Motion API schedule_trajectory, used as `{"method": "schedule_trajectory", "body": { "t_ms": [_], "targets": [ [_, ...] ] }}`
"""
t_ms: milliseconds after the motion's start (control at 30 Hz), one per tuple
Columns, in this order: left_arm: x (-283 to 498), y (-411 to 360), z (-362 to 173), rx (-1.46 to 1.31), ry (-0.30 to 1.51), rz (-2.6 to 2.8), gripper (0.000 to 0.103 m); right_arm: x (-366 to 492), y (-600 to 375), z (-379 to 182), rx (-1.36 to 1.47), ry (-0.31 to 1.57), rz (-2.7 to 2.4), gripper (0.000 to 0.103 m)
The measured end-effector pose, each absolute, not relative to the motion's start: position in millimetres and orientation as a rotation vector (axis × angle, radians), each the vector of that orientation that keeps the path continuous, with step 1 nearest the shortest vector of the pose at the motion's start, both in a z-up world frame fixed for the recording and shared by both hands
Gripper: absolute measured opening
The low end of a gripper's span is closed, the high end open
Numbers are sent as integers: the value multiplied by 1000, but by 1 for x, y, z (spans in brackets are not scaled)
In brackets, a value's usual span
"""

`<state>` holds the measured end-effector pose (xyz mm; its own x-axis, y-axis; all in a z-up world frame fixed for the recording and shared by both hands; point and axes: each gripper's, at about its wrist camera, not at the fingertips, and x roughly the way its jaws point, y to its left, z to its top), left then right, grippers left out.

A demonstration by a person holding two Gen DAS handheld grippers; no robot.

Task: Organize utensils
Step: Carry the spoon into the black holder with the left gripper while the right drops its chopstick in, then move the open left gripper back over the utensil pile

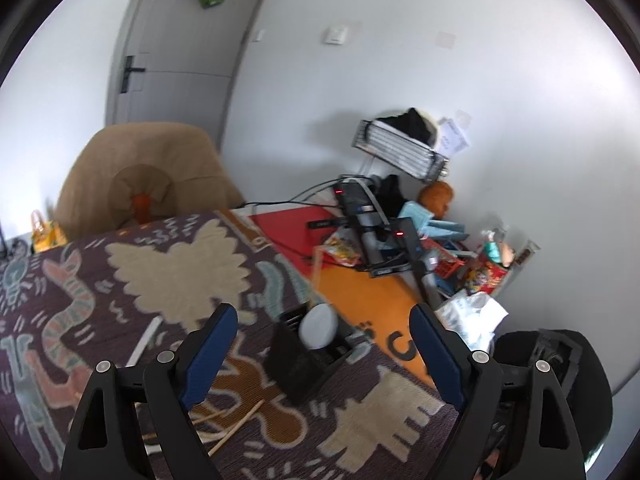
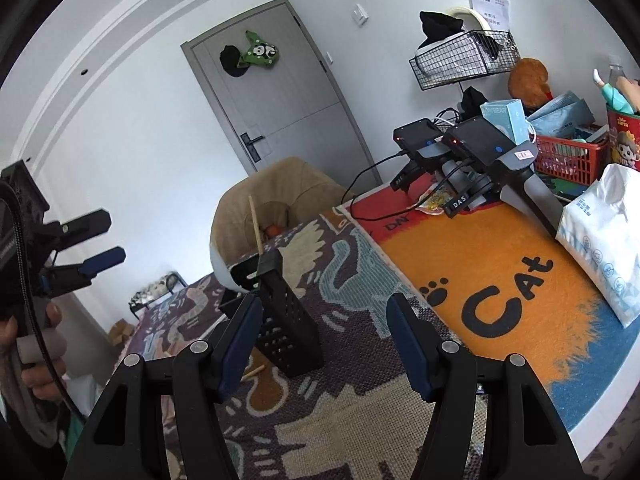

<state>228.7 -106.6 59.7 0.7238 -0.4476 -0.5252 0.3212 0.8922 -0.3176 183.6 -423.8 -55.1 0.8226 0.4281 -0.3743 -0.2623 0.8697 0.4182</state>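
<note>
A black perforated utensil holder (image 1: 300, 368) stands on the patterned mat (image 1: 120, 280). In it are a white spoon (image 1: 318, 326) and one upright wooden chopstick (image 1: 318, 268). My left gripper (image 1: 322, 312) is open, its blue pads wide apart on either side of the holder and not touching it. Loose chopsticks (image 1: 236, 428) and a white utensil (image 1: 144, 340) lie on the mat near the left finger. In the right wrist view the holder (image 2: 288, 320) stands just beyond my open right gripper (image 2: 323, 300), near its left finger, with the chopstick (image 2: 255, 224) sticking up. A hand (image 2: 40, 360) holds the left gripper (image 2: 104, 240) at the left edge.
An orange "Cat" mat (image 2: 500, 272) lies to the right with a tissue pack (image 2: 604, 240) on it. Behind it are spare camera grippers (image 2: 472, 148), a red basket (image 2: 572, 156) and a wire basket (image 2: 464, 56). A beige chair (image 2: 280, 184) and grey door (image 2: 276, 92) are behind the table.
</note>
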Motion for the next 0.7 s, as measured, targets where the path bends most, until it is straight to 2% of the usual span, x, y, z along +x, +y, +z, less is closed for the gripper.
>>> {"method": "schedule_trajectory", "body": {
  "t_ms": [367,700],
  "targets": [
    [199,-52,18,-248,681,-309,87,184,-399,-70,318,537,397,65],
    [187,-5,-17,-341,724,-232,71,178,-368,-74,261,566,436,65]
  ]
}}
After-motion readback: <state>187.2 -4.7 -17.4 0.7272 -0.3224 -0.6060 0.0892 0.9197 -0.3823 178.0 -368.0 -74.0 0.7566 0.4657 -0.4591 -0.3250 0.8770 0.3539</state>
